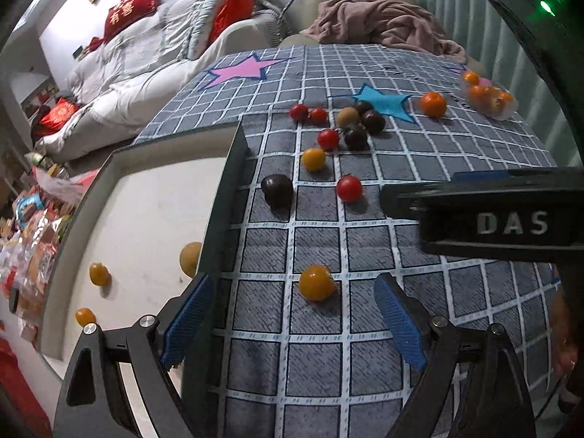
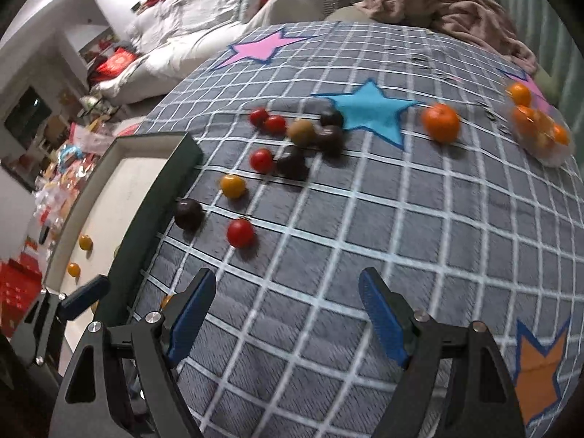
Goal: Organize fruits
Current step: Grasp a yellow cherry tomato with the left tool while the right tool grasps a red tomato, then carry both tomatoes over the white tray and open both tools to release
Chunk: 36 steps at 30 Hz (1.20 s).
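Both the left claw (image 1: pixel 292 323) and right claw (image 2: pixel 288 314) gape wide and empty, the left poised over a yellow tomato (image 1: pixel 317 282) at lower centre, seemingly bound for the tray (image 1: pixel 219 219) alongside, once lowered and closed.

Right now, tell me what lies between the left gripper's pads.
A yellow cherry tomato sits on the checked cloth just ahead of the open left gripper, untouched; the left wrist view shows it.
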Tool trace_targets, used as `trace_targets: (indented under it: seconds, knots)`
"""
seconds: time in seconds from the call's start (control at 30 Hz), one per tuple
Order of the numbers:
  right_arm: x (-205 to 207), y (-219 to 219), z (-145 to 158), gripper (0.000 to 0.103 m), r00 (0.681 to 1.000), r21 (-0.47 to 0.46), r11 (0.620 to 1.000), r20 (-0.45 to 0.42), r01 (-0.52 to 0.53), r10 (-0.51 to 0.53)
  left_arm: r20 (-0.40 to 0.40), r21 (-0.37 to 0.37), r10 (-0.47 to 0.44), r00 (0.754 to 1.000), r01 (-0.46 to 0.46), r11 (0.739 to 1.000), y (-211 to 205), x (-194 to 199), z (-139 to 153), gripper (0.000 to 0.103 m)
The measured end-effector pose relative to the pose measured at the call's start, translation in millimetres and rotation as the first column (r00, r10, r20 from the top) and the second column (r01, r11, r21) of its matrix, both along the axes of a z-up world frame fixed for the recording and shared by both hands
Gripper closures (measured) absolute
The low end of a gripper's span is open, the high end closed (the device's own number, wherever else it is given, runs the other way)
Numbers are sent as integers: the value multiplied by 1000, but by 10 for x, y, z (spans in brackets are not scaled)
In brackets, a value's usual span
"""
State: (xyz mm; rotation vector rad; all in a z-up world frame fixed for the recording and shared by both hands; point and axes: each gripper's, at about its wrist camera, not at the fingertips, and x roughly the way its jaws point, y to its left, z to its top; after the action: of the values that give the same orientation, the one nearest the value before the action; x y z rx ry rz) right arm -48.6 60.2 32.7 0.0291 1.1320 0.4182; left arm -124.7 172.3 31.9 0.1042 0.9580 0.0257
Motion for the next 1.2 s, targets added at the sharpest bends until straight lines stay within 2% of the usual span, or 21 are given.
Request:
trace_targets:
  seconds: [0.1, 0.23, 0.37, 0.4, 0.43, 0.47, 0.5, 0.53, 0.57, 0.63, 0.7, 0.8, 0.97, 1.2]
  knots:
    - [68, 128, -65, 22, 999, -23, 999, 1, -43, 43, 5, 4, 24, 1000, -24, 1000, -3, 16, -56, 14]
    - [140, 279, -147, 40, 995, -49, 993, 1, -103, 103, -1, -8, 43, 999, -43, 999, -10, 59, -133, 14]
    - [149, 405, -184, 53, 988, -99, 984, 31, -149, 153, -28, -29, 58, 998, -59, 998, -1, 100, -235, 14]
    - [145, 428, -184, 60, 985, -109, 981, 38, -162, 167, -25, -43, 66, 997, -68, 997, 13, 97, -233, 14]
    - [138, 442, -182, 69, 982, -109, 978, 46, -175, 181, -23, -43, 65, 998, -66, 997, 8, 95, -229, 20]
    - [134, 443, -180, 75, 981, -92, 979, 46, -184, 189, -21, -61, 53, 998, -54, 997, 1, 97, -217, 31]
    - [132, 437, -178, 81, 981, -77, 980, 43, -186, 189, -23, -71, 50, 998, -51, 996, -4, 101, -208, 34]
    - [129, 421, -177, 81, 983, -73, 982, 46, -176, 180, -25, -66, 53, 998, -54, 996, -11, 111, -203, 38]
    - [122, 397, -175, 82, 984, -68, 984, 50, -165, 169, -24, -72, 48, 999, -50, 996, -16, 117, -196, 52]
    - [117, 326, -174, 82, 989, -39, 989, 43, -142, 144, -31, -106, 25, 999, -28, 994, -32, 117, -183, 68]
    - [98, 228, -163, 82, 992, -15, 993, 37, -119, 119, -29, -95, 9, 1000, -11, 995, -77, 117, -176, 76]
    - [40, 82, -128, 82, 995, 2, 996, 34, -89, 89, -31, -85, 6, 1000, -8, 996, -91, 94, -170, 79]
    - [-63, -111, -85, 82, 998, 25, 998, 21, -53, 52, -61, -180, 10, 998, -20, 983, 20, 47, -146, 79]
    - [-222, -276, -18, 82, 1000, 41, 999, 21, -20, 20, -63, -266, -4, 998, -13, 964, 160, -35, -58, 79]
